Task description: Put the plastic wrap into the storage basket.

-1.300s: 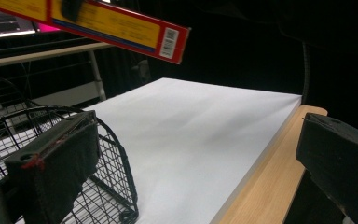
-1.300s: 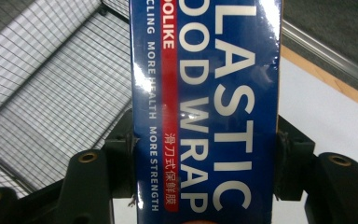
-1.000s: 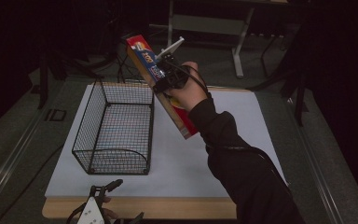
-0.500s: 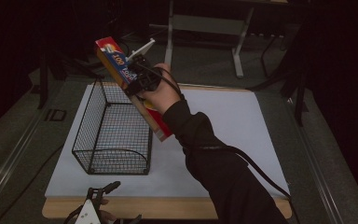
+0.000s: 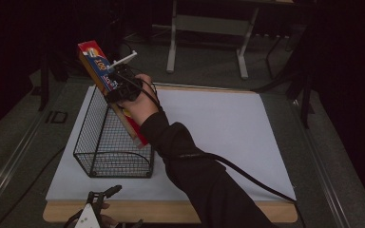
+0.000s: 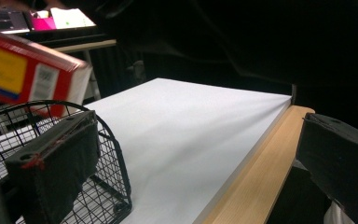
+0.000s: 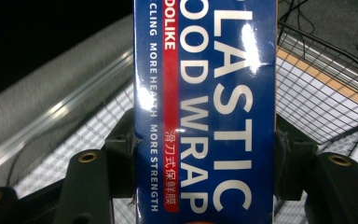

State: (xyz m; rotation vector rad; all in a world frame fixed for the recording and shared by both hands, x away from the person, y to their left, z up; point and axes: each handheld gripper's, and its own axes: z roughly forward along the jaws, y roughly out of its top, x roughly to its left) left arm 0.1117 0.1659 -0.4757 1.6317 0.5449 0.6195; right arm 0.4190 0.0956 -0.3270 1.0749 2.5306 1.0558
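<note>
The long, glossy cardboard box (image 5: 105, 85) of plastic wrap, blue on its printed face with red ends, is held tilted in the air over the wire basket (image 5: 109, 142), its lower end dipping toward the basket's right side. In the right gripper view the box (image 7: 205, 112) shows white lettering and is pinched across its width between the two black jaws of the right gripper (image 5: 121, 88), closed on it. The basket is a black rectangular mesh with an open top, standing on a smooth white sheet (image 5: 228, 137) that covers a pale wooden table (image 5: 171, 211). The left gripper (image 5: 95, 211) sits low at the table's near edge; in its own view its padded black jaws stand wide apart around nothing.
</note>
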